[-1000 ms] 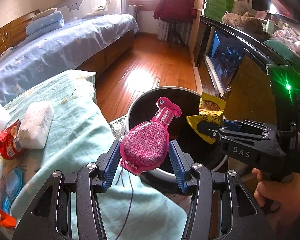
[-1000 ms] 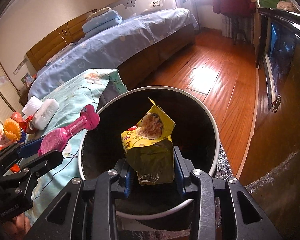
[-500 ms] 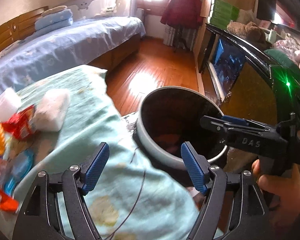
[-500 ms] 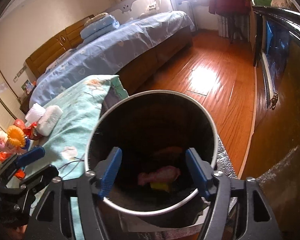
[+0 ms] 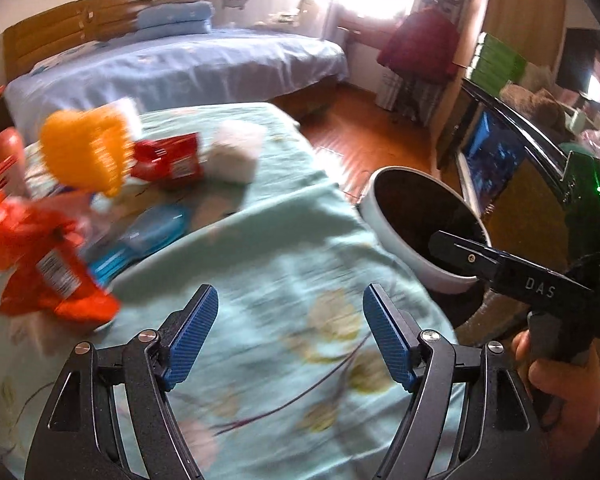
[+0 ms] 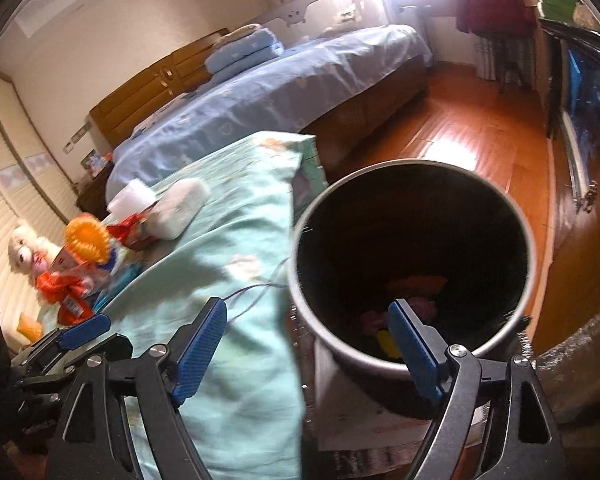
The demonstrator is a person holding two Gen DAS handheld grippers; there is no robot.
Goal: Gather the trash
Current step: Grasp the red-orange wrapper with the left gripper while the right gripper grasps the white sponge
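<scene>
My left gripper (image 5: pixel 290 293) hangs open and empty over the teal floral cloth (image 5: pixel 300 264). Left of it lies blurred trash: an orange wrapper (image 5: pixel 40 264), a blue packet (image 5: pixel 152 236), a red packet (image 5: pixel 172 160) and a white tissue pack (image 5: pixel 236 156). The bin (image 5: pixel 380 216), white outside and dark inside, stands to the right. My right gripper (image 6: pixel 307 306) hovers at the bin's (image 6: pixel 412 165) near left rim, its jaws opening with nothing between them. Pink and yellow trash (image 6: pixel 416 308) lies at the bottom of the bin.
A bed with blue sheets (image 5: pixel 180 64) stands behind the cloth, beyond it a wooden floor (image 6: pixel 460 128). A dark cabinet (image 5: pixel 512 160) runs along the right. A hand (image 5: pixel 556 380) holds the right gripper. A plush toy (image 6: pixel 24 252) and an orange fuzzy object (image 6: pixel 86 240) sit by the trash.
Both grippers opened; the pink pouch and the yellow packet left them and lie in the bin. The left gripper swung left over the cloth toward the trash; the right shifted slightly left.
</scene>
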